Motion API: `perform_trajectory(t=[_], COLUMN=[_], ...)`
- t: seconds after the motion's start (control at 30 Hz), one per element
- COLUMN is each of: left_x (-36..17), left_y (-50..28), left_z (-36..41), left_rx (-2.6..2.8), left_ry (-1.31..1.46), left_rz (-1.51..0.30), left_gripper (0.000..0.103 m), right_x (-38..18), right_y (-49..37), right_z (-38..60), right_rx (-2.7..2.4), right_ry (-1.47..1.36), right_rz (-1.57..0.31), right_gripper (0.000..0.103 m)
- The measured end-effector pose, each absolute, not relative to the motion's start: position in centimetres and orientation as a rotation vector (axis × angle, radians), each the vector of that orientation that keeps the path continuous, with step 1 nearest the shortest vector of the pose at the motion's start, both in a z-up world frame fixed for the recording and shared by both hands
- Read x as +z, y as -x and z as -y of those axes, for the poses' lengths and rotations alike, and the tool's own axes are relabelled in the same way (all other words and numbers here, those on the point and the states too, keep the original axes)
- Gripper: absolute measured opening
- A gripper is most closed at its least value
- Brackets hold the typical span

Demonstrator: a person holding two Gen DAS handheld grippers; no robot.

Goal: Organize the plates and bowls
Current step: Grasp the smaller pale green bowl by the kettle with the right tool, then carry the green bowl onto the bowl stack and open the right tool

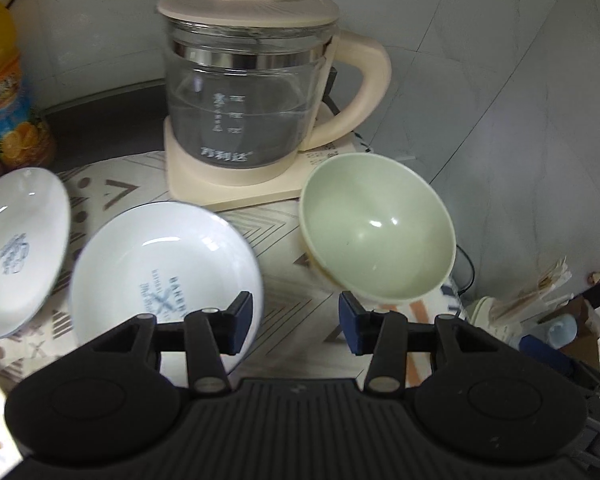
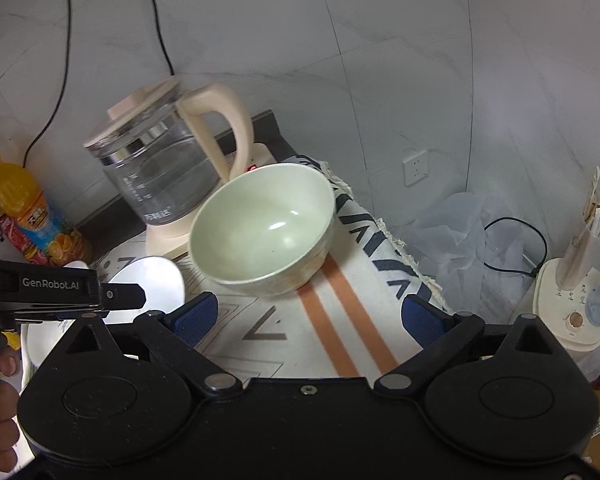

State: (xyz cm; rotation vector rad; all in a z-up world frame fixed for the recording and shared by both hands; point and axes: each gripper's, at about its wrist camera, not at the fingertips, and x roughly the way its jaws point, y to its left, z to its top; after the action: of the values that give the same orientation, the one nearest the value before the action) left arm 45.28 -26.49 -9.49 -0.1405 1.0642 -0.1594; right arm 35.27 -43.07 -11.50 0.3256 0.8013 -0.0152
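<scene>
A pale green bowl (image 1: pixel 380 228) stands upright on the patterned cloth (image 1: pixel 296 280); it also shows in the right wrist view (image 2: pixel 264 224). A white plate with blue print (image 1: pixel 160 272) lies left of it, and a second white plate (image 1: pixel 16 248) lies at the far left. My left gripper (image 1: pixel 296 322) is open and empty, between the printed plate and the green bowl. My right gripper (image 2: pixel 308 316) is open and empty, just in front of the green bowl. A white plate (image 2: pixel 148 284) shows at the left of the right wrist view, partly hidden by the left gripper's body.
A glass kettle with a cream lid and handle (image 1: pixel 252 92) stands on its cream base behind the dishes. An orange drink bottle (image 1: pixel 8 96) stands at the far left. The cloth's right edge (image 2: pixel 392 240) drops off beside a small cream appliance (image 2: pixel 568 308) and a plastic bag.
</scene>
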Motion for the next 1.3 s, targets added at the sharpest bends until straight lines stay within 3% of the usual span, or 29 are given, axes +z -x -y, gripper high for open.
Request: perform_trajectory(t=[0.07,0.13,0.2,0.27,0.5,0.7,0.73,0.83,0.9,1.0,1.3], left_x=[-10.0,-10.5,-11.0,-11.4,-13.1,-14.1,-14.3,-14.8,-15.2,-15.4,-13.2], left_y=[-46.2,-47.0,-47.7,-48.3,-50.4,-51.4,-51.5,-51.6,-51.7,-51.7,-50.3], left_z=[27.0,27.3,27.7,28.0,28.5,28.9,29.1,29.4,29.2,29.4,29.1], left_rx=[-0.156,-0.146,-0.138,-0.12,-0.035,-0.049,-0.046,-0.059,-0.076,-0.048,-0.061], left_ry=[0.168,0.194,0.212,0.217,0.235,0.271,0.265,0.279,0.332,0.315,0.3], left_rz=[-1.072,-1.087,-1.084,-1.076,-1.104,-1.14,-1.144,-1.157,-1.169,-1.187,-1.145], left_gripper=[0.045,0.053,0.073,0.083,0.089,0.088,0.087,0.077,0.05,0.025,0.022], right_x=[-11.8,-12.0,-12.4,-12.6,-13.7,-15.5,-15.7,-16.3,-17.0,-17.6,-16.4], right_y=[-36.1,-36.9,-37.7,-38.6,-41.5,-43.2,-43.4,-44.0,-44.5,-44.7,-44.4], right_z=[43.5,43.8,44.1,44.2,44.9,45.7,45.7,45.9,46.0,46.0,45.0], right_rx=[-0.017,-0.011,-0.008,-0.005,0.004,-0.018,-0.029,-0.036,-0.02,-0.008,-0.017], right_ry=[-0.342,-0.352,-0.359,-0.367,-0.397,-0.453,-0.455,-0.489,-0.527,-0.57,-0.53], right_rz=[-0.806,-0.806,-0.809,-0.817,-0.827,-0.859,-0.863,-0.887,-0.925,-0.929,-0.912], right_gripper=[0.097,0.095,0.094,0.094,0.1,0.099,0.097,0.065,0.035,0.02,0.02])
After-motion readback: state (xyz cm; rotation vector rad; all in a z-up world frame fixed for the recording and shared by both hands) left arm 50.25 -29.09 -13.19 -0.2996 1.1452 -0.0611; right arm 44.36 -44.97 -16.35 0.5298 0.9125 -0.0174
